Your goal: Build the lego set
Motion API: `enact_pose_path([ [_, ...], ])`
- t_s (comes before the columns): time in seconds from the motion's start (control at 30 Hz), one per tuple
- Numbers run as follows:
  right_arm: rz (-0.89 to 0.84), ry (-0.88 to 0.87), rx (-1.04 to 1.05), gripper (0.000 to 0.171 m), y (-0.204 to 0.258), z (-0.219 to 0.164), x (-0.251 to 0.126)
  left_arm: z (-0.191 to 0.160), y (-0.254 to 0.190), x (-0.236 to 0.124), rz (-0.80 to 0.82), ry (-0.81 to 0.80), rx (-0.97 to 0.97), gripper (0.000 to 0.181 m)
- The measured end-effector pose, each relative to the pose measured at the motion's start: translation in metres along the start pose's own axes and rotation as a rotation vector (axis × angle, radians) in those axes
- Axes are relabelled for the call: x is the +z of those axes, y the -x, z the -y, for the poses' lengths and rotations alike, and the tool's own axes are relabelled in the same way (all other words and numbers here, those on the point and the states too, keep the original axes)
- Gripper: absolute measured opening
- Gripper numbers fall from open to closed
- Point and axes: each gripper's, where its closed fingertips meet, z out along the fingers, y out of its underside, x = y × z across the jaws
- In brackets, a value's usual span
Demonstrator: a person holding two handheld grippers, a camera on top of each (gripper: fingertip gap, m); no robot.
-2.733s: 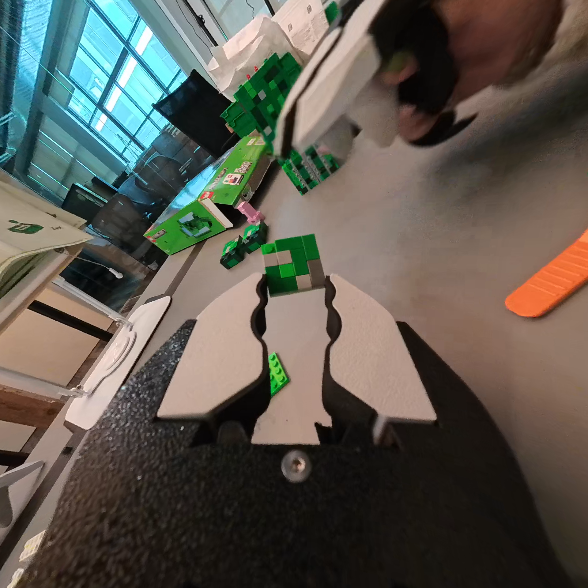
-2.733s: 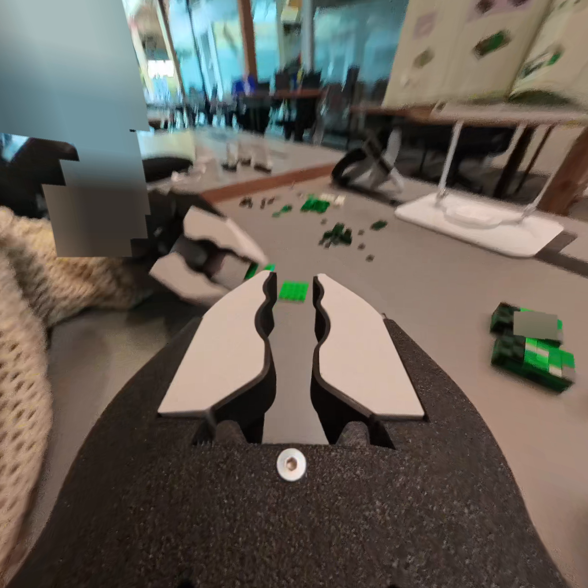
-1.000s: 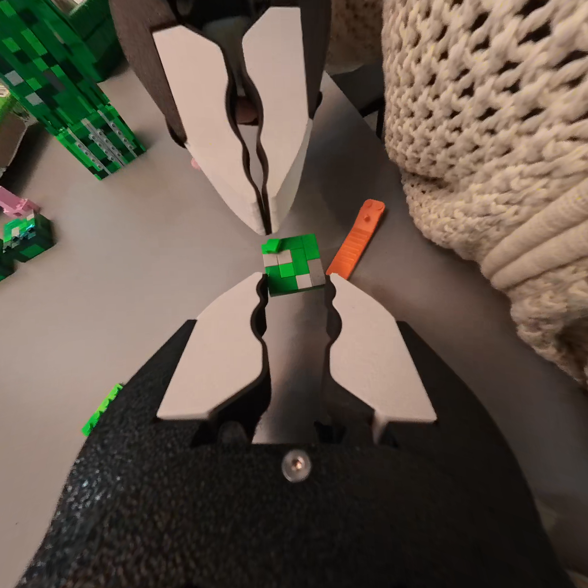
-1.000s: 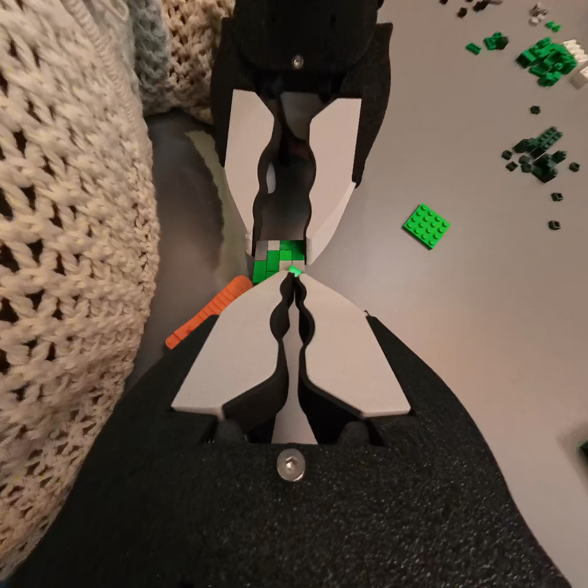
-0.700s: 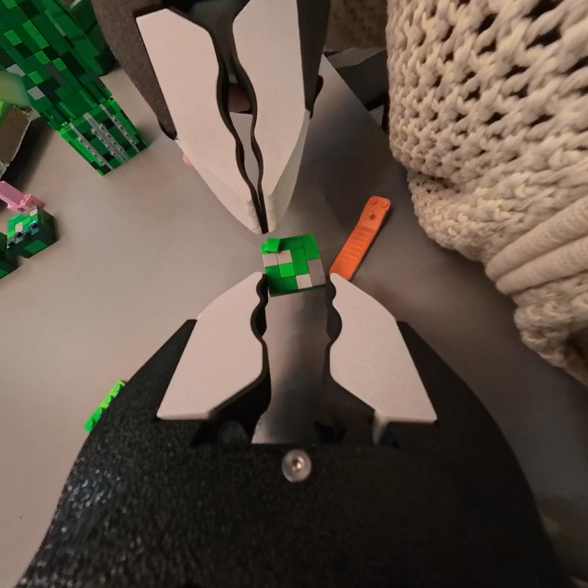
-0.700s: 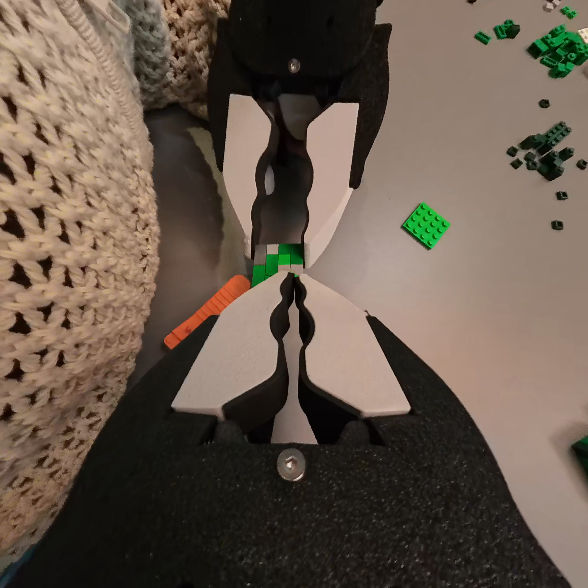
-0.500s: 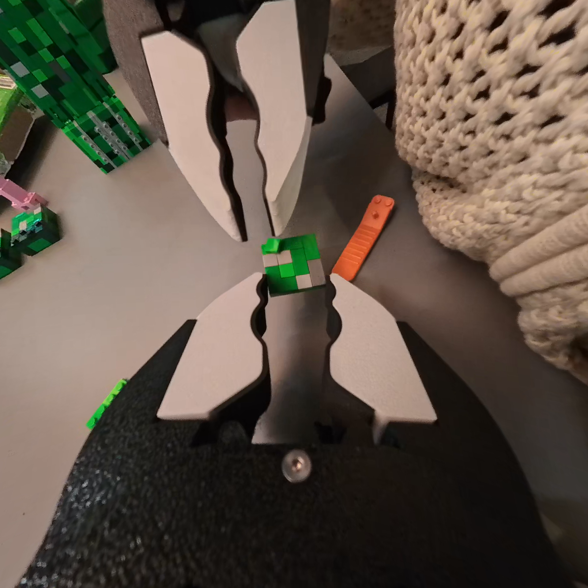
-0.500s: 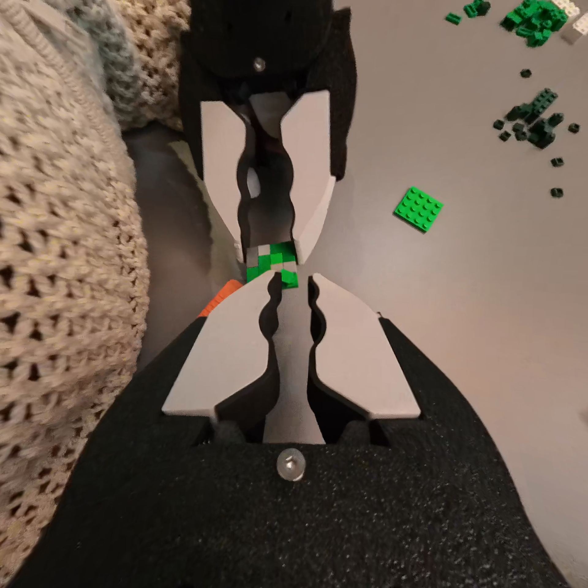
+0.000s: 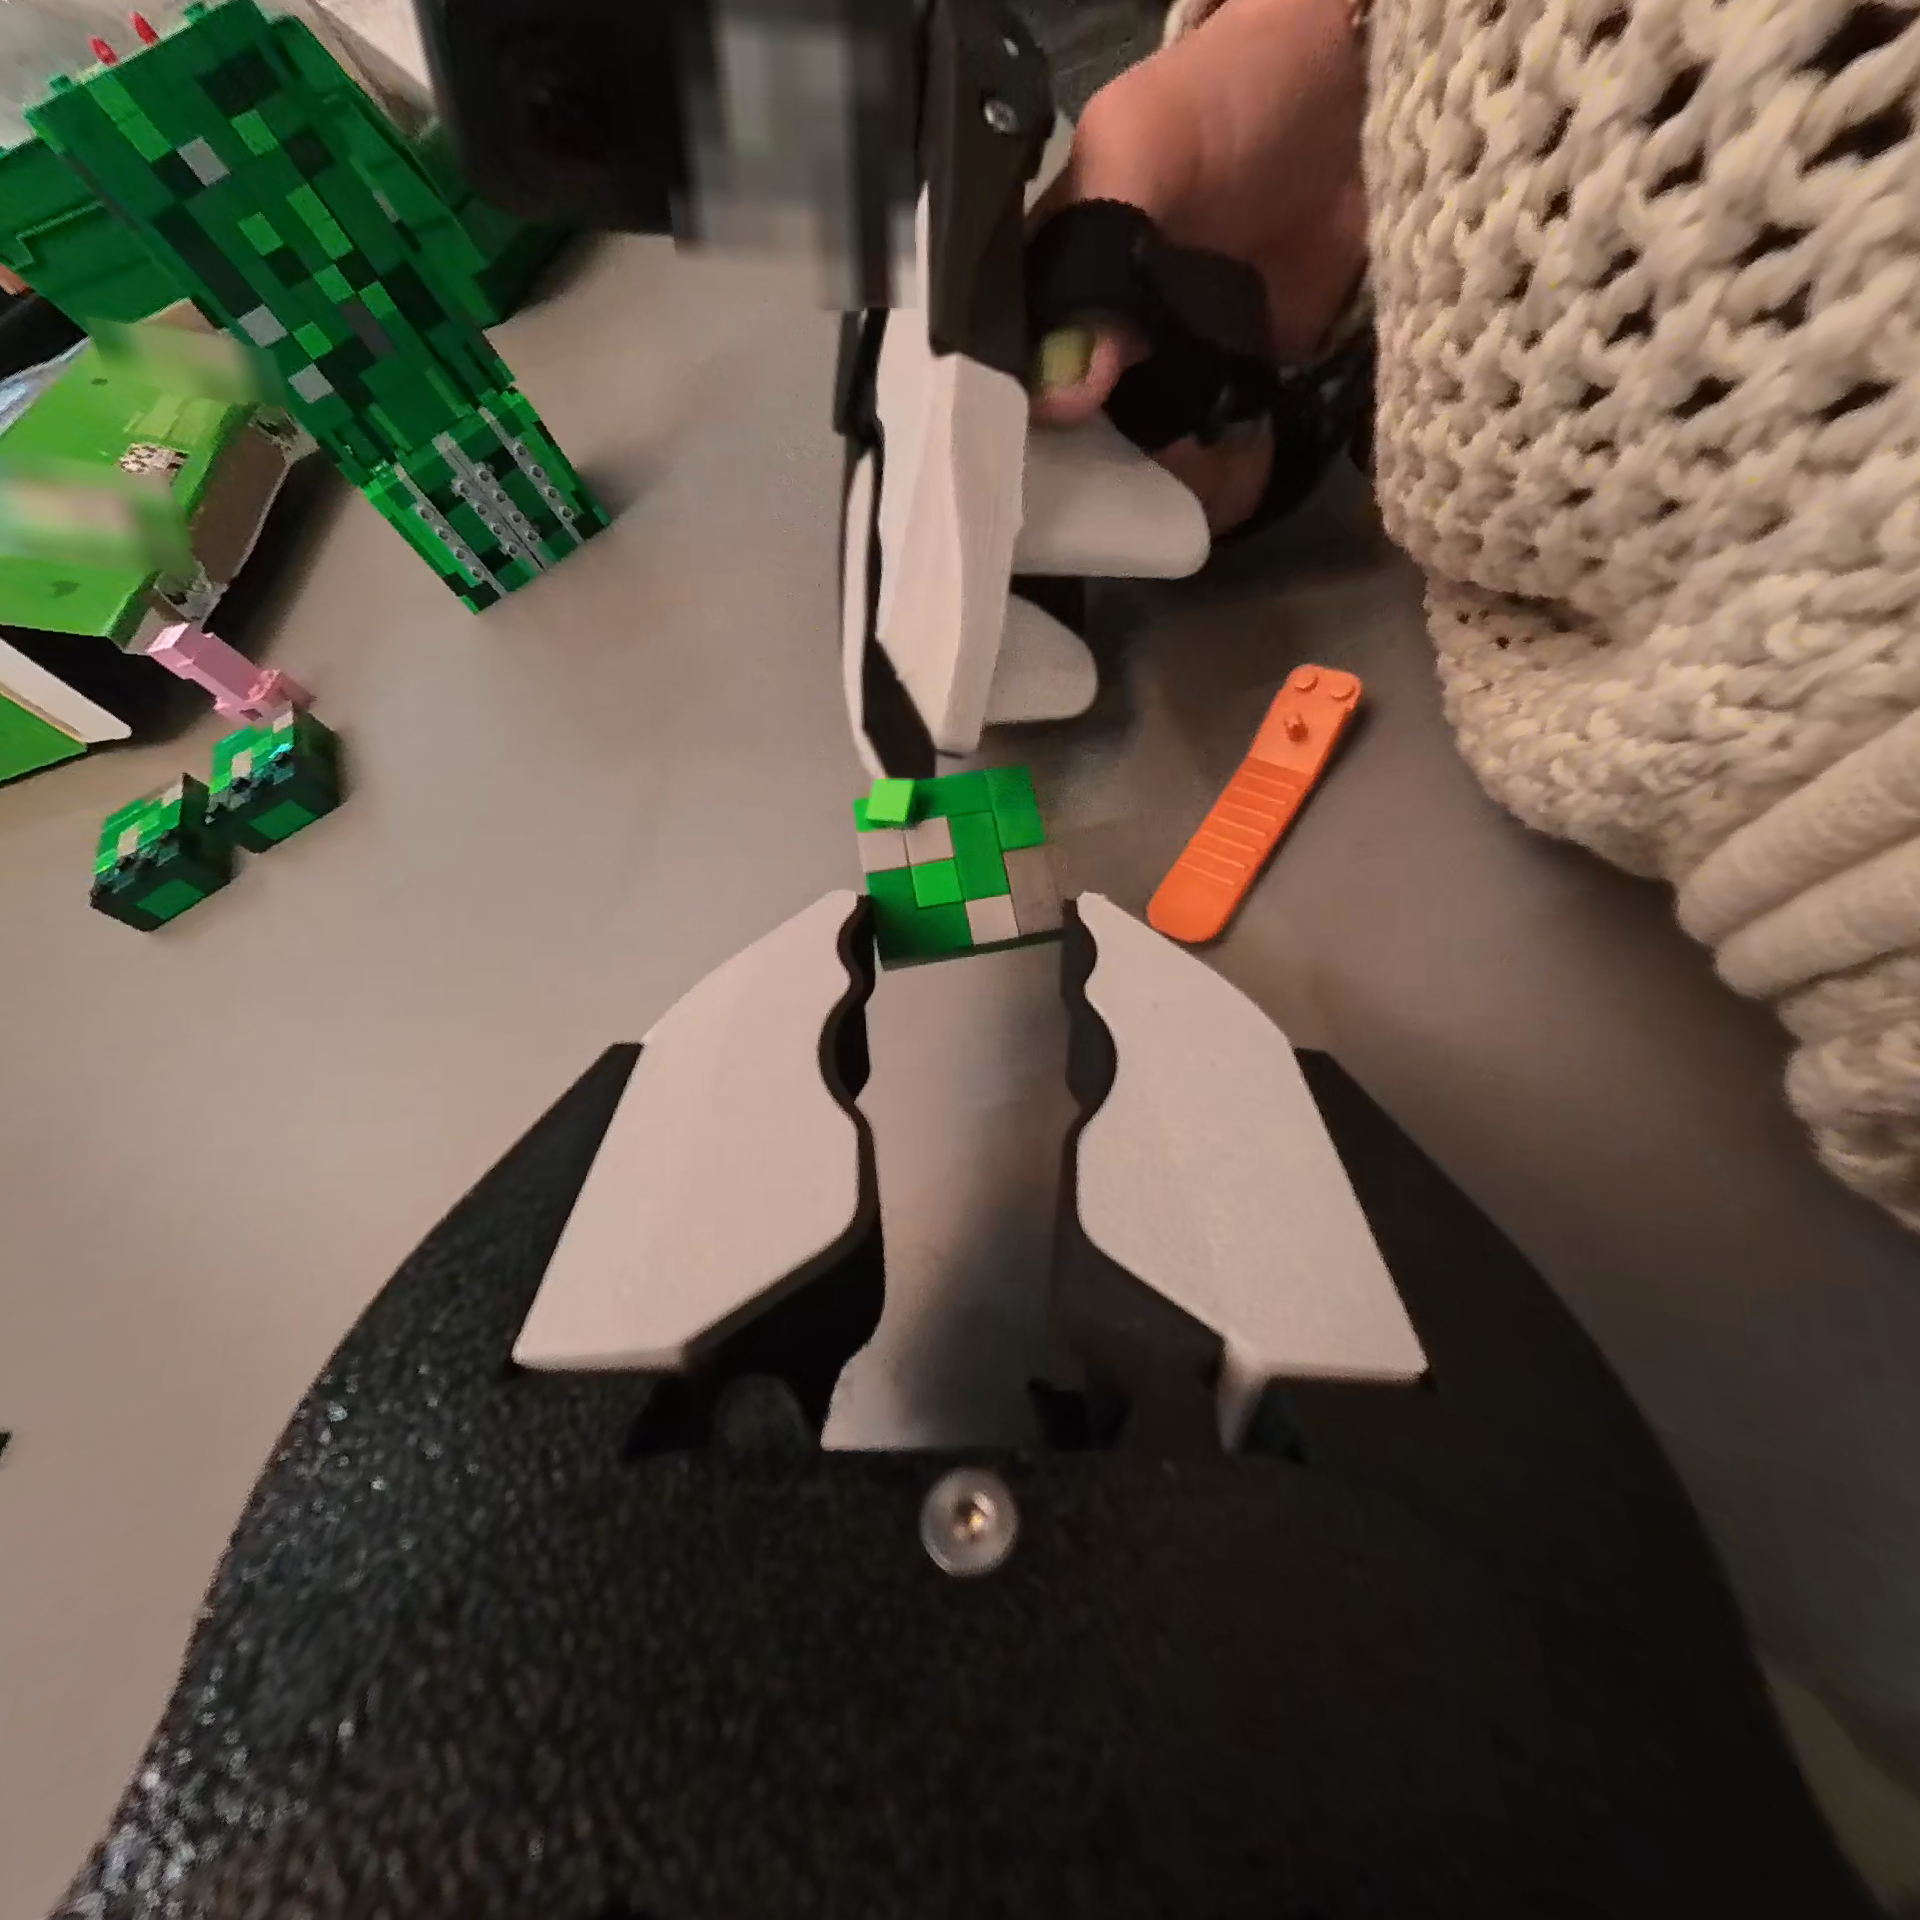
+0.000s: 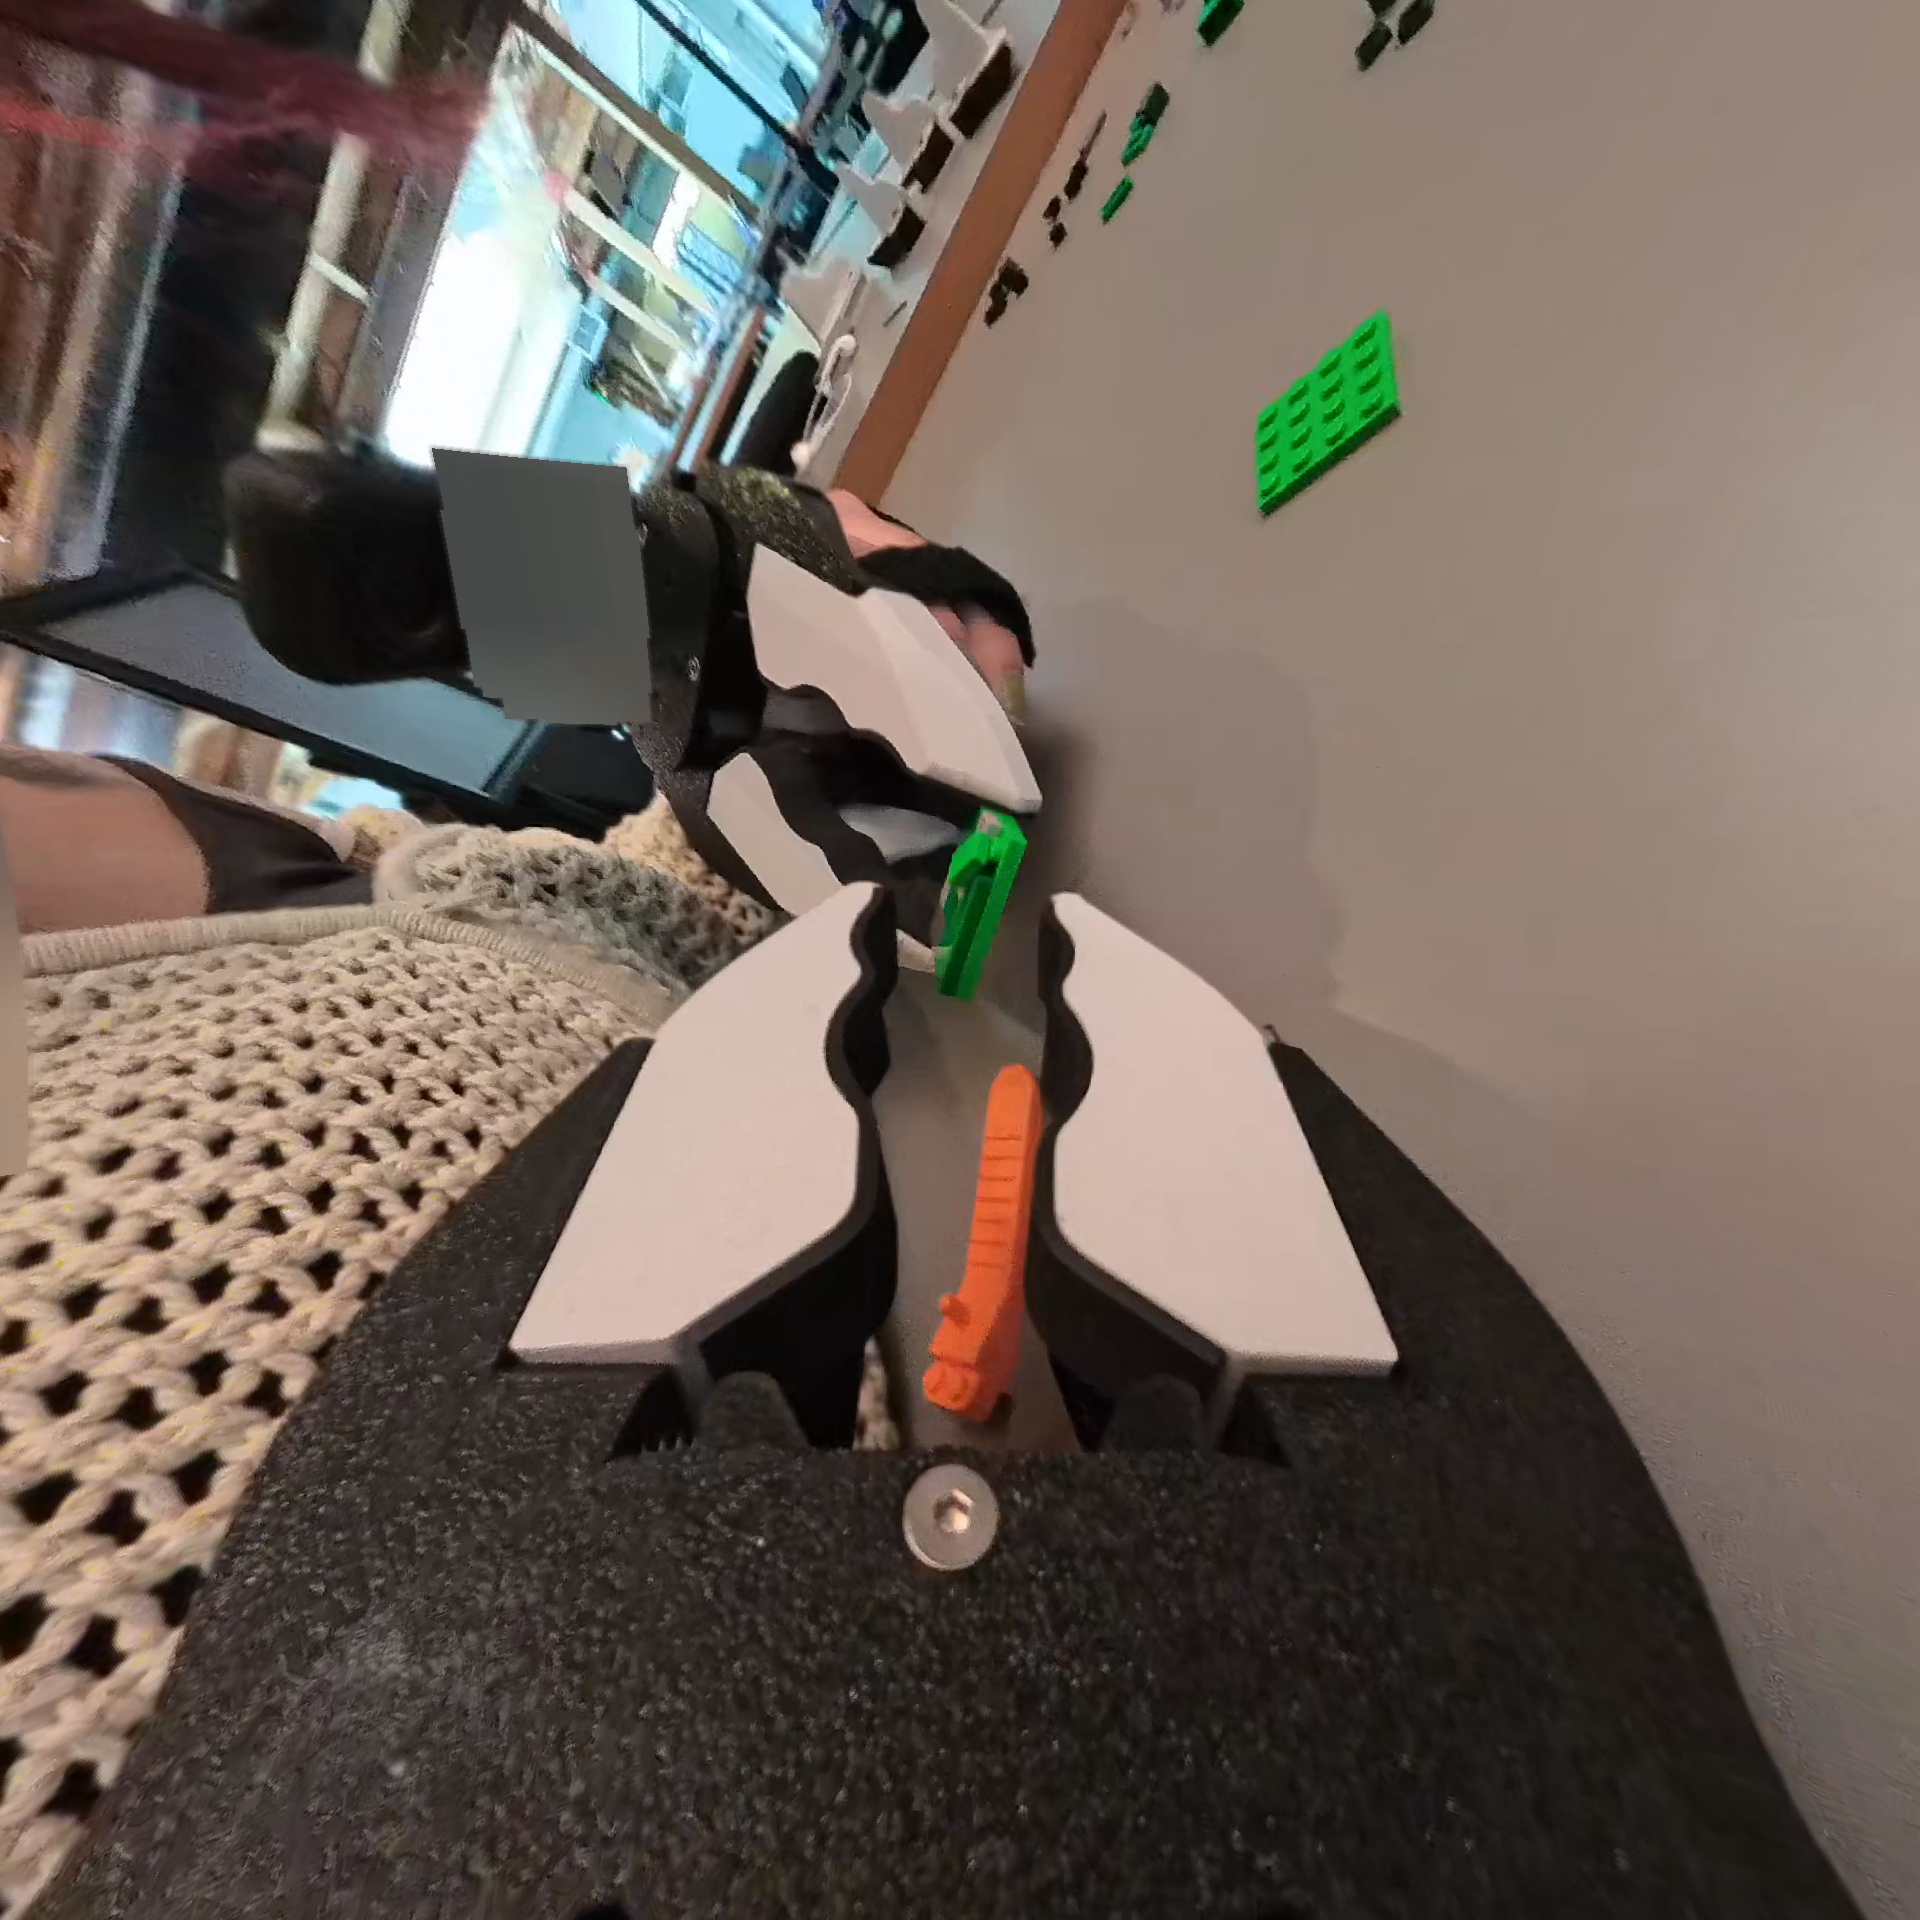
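My left gripper [image 9: 961, 920] is shut on the near edge of a small square plate [image 9: 966, 868] tiled in green and grey, and holds it on the grey table [image 9: 520, 987]. A small bright green tile [image 9: 888, 802] sits askew on the plate's far left corner. My right gripper [image 10: 966, 914] is open and empty, rolled on its side. In the left wrist view the right gripper [image 9: 977, 717] hangs just beyond the plate. In the right wrist view the plate [image 10: 977, 904] shows edge-on beyond my fingertips, with the left gripper [image 10: 883, 727] on it.
An orange brick separator [image 9: 1257, 805] lies right of the plate, and shows between my right fingers [image 10: 987, 1247]. A tall green block figure [image 9: 312, 312], small green cubes [image 9: 218, 821] and a pink figure [image 9: 223, 675] stand at the left. A green studded plate [image 10: 1330, 410] lies apart. A knit sleeve [image 9: 1662, 520] is at the right. Both grippers' tips are close together, under 4 cm apart.
The right gripper opened, let go of the small bright tile on the plate's corner, drew back and rolled onto its side. The left gripper kept hold of the plate.
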Motion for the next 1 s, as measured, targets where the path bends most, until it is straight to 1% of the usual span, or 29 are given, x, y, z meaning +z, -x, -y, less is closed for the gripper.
enact_pose_path([
  [0.17,0.035,-0.054,0.071,0.015,0.0002,0.0044,0.0019,0.0003,0.0005,-0.0017,0.006,-0.002,0.005,0.035],
  [0.53,0.041,-0.058,0.072,0.013,-0.0005,0.0050,0.0053,-0.0006,-0.0003,-0.0059,0.005,0.002,0.009,0.035],
  [0.67,0.032,-0.058,0.067,0.010,-0.0018,0.0053,0.0056,-0.0005,-0.0003,-0.0064,0.005,0.000,0.008,0.035],
  [1.0,0.027,-0.053,0.069,0.010,-0.0021,0.0059,0.0055,-0.0002,-0.0003,-0.0058,0.006,-0.002,0.016,0.035],
])
